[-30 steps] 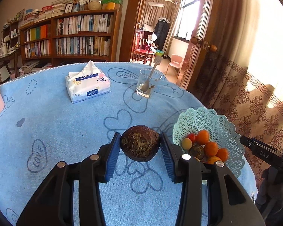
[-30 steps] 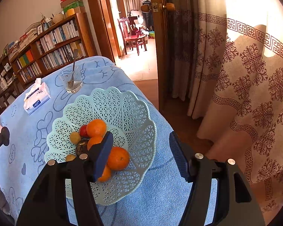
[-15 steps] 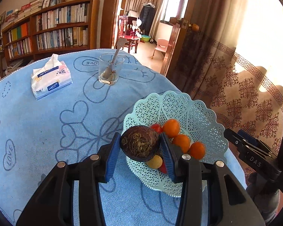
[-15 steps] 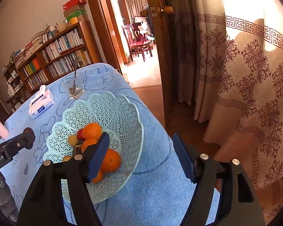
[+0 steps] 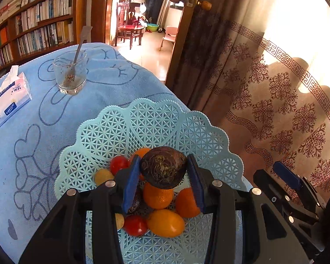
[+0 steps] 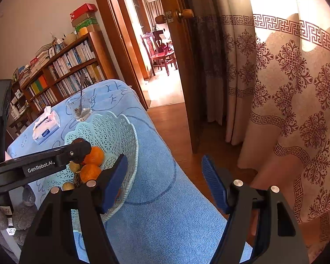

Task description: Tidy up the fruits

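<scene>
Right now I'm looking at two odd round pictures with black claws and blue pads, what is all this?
Each picture comes from a fisheye camera on a hand-held claw, looking along its two fingers; a person carries one in each hand. The left claw grips a dark brown fruit over a pale green lattice basket holding oranges and tomatoes. The right claw is open and empty at the basket's rim. On the blue tablecloth also sit a glass with a spoon and a tissue pack.

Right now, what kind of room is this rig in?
Likely a home living or dining room: a packed bookshelf, a patterned curtain over a sunlit window, and a blue towel-covered table holding a fruit basket and tissue pack.
</scene>
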The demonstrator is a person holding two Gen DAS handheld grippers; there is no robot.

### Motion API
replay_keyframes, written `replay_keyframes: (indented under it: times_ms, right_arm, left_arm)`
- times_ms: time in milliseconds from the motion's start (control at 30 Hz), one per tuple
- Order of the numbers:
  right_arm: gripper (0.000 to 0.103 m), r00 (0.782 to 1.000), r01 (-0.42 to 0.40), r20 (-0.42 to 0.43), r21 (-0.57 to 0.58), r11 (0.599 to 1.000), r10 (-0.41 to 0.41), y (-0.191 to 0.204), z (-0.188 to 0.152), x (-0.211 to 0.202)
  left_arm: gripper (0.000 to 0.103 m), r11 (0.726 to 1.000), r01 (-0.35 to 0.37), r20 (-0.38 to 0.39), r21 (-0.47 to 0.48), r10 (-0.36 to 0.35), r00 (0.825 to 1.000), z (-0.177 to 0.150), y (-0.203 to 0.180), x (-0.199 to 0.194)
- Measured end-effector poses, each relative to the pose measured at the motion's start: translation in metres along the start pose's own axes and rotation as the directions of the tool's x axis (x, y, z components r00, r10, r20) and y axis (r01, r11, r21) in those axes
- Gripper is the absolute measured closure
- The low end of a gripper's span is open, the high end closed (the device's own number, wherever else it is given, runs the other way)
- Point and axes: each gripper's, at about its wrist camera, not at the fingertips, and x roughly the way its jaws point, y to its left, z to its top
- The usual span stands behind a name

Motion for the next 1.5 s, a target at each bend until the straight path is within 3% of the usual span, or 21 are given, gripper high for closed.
replay_keyframes:
  times_ms: [200, 233, 300, 367, 433, 500, 667, 933, 1167, 1300, 1500]
  right_arm:
    - [0.032, 1.000, -0.023, -0.019, 0.009, 1.000, 0.023, -0.002, -0.006, 0.005]
    - [0.032, 0.999, -0.025, -0.023, 0.009, 1.000, 0.026, -0.002, -0.008, 0.006]
    - [0.032, 0.999, -0.030, -0.033, 0.011, 0.999, 0.030, -0.002, -0.010, 0.008]
    - [0.031, 0.999, -0.031, -0.036, 0.014, 0.999, 0.032, -0.003, -0.011, 0.008]
    - [0.022, 0.999, -0.032, -0.033, 0.021, 0.999, 0.033, -0.004, -0.011, 0.007]
    - [0.019, 0.999, -0.028, -0.024, 0.023, 0.999, 0.028, -0.006, -0.011, 0.003]
    - [0.011, 0.999, -0.026, -0.025, 0.009, 1.000, 0.026, -0.005, -0.012, -0.002]
    - [0.007, 0.999, -0.034, -0.025, -0.060, 0.998, 0.032, 0.017, -0.018, -0.012]
    - [0.003, 0.999, -0.009, 0.045, -0.159, 0.987, 0.017, 0.045, -0.025, -0.032]
    - [0.003, 0.998, -0.014, 0.050, -0.203, 0.979, 0.025, 0.058, -0.031, -0.037]
    - [0.003, 0.993, 0.026, 0.115, -0.226, 0.974, 0.001, 0.069, -0.035, -0.054]
  left_arm:
    - [0.058, 1.000, -0.005, -0.018, 0.019, 0.005, 1.000, -0.001, -0.008, 0.012]
    - [0.055, 1.000, -0.006, -0.017, 0.019, 0.006, 1.000, -0.002, -0.007, 0.012]
    - [0.039, 1.000, -0.020, 0.000, 0.014, 0.020, 1.000, -0.002, -0.004, 0.008]
    - [0.034, 0.999, -0.033, 0.023, 0.005, 0.033, 0.999, -0.004, 0.001, 0.001]
    - [0.030, 0.999, -0.052, 0.039, -0.006, 0.052, 0.998, -0.005, 0.008, -0.007]
    - [0.028, 0.995, -0.098, 0.067, -0.008, 0.098, 0.993, -0.008, 0.015, -0.018]
    - [0.014, 0.972, -0.236, 0.160, 0.009, 0.231, 0.960, -0.016, 0.027, -0.047]
    - [0.012, 0.919, -0.393, 0.246, 0.032, 0.373, 0.894, -0.040, 0.030, -0.073]
    - [0.012, 0.910, -0.416, 0.265, 0.008, 0.399, 0.878, -0.062, 0.036, -0.085]
    - [0.012, 0.896, -0.444, 0.286, 0.011, 0.422, 0.860, -0.073, 0.036, -0.092]
    - [0.012, 0.889, -0.458, 0.312, 0.011, 0.432, 0.846, -0.085, 0.034, -0.104]
